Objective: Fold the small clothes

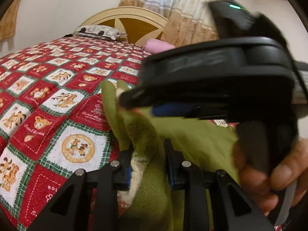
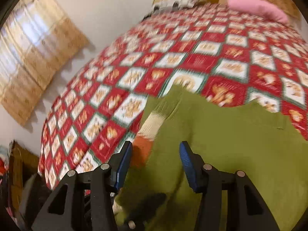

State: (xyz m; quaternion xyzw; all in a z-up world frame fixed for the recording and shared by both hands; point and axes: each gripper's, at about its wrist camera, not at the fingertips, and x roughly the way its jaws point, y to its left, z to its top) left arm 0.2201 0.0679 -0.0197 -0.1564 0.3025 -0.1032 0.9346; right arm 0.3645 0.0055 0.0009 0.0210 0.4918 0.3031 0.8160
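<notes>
A bed [image 2: 173, 61] under a quilted red, white and green patchwork cover carries a soft olive-green knit garment [image 2: 231, 144] with a ribbed cream and orange cuff. The left gripper [image 1: 147, 154] has its fingers pinching a bunched fold of it. The right gripper [image 2: 156, 159], tilted downward, holds its ridged blue fingers [image 2: 185, 159] spread above the knit.

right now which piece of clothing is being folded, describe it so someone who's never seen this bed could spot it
Start from the bed with the red, white and green patchwork quilt printed with bears. At its near edge lies an olive-green knitted garment, the only clothing on the quilt. Its cuff striped cream and orange sets it apart from the pink pillow up by the headboard.
</notes>
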